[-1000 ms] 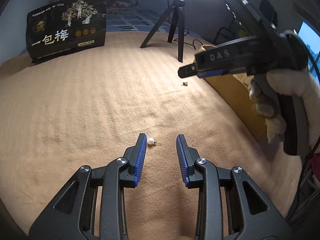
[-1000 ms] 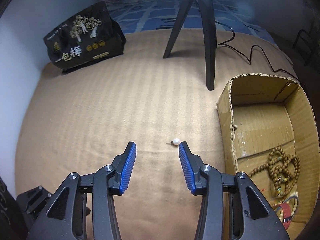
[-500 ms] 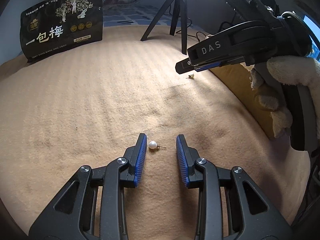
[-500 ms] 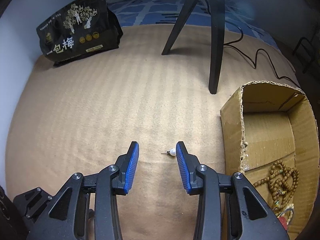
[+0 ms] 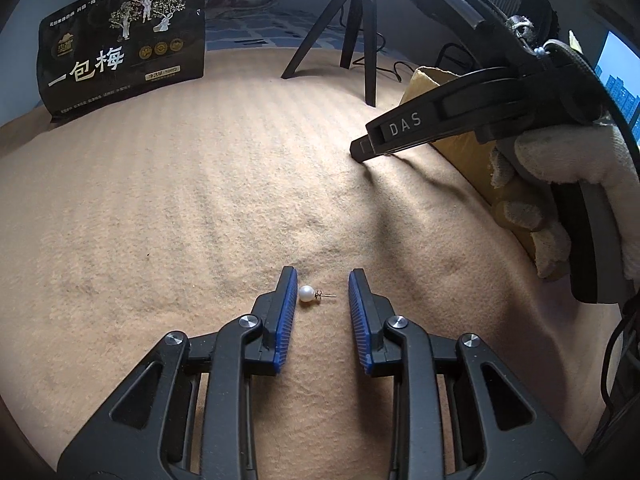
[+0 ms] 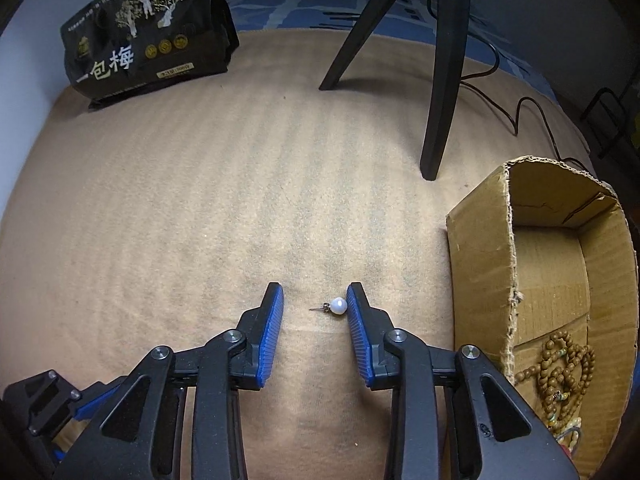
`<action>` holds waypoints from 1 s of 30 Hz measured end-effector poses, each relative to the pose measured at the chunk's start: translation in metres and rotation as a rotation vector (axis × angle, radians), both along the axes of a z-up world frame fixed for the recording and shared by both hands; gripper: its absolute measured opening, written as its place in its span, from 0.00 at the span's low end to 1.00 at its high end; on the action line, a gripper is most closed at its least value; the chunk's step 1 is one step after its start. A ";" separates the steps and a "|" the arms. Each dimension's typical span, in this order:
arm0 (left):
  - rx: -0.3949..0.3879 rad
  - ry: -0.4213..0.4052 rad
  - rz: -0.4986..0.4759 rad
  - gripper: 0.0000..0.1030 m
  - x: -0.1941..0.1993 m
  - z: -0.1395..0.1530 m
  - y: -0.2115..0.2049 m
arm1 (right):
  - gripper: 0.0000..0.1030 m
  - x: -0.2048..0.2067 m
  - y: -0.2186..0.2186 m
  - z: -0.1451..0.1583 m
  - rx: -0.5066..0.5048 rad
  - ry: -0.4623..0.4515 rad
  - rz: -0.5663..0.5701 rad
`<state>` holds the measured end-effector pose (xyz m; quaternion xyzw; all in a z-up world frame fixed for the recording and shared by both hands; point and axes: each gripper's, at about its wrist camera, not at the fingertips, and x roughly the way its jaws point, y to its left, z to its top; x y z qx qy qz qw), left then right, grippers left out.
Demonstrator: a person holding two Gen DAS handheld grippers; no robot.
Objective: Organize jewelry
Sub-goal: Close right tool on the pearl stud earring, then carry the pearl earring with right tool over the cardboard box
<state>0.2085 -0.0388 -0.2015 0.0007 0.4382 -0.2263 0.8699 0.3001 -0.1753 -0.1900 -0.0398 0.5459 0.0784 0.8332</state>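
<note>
Two pearl stud earrings lie on the tan blanket. One pearl stud (image 5: 306, 293) rests between the fingers of my left gripper (image 5: 323, 276), close against the left pad, its post pointing right with a gap to the other pad. The jaws are closing. The other pearl stud (image 6: 338, 306) lies between the fingers of my right gripper (image 6: 315, 292), beside the right pad, post pointing left, and those jaws are closing too. In the left wrist view the right gripper (image 5: 360, 152), held by a gloved hand (image 5: 560, 160), hides its pearl.
A torn cardboard box (image 6: 480, 260) with wooden bead strands (image 6: 560, 364) stands right of the right gripper. Tripod legs (image 6: 444, 80) and a black cable (image 6: 520, 112) stand behind. A black snack bag (image 5: 120, 40) leans at the far left.
The right gripper sank toward the blanket and its jaws narrowed around its pearl stud. The left gripper's jaws narrowed a little around its stud. Neither stud has moved.
</note>
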 end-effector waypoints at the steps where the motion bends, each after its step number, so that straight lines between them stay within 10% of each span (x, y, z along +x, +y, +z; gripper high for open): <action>1: 0.001 0.000 0.001 0.24 -0.001 0.000 0.000 | 0.27 0.001 0.000 0.000 -0.001 -0.001 0.000; 30: -0.015 -0.036 0.015 0.16 -0.013 0.037 0.004 | 0.14 -0.029 -0.024 0.061 0.082 -0.107 0.021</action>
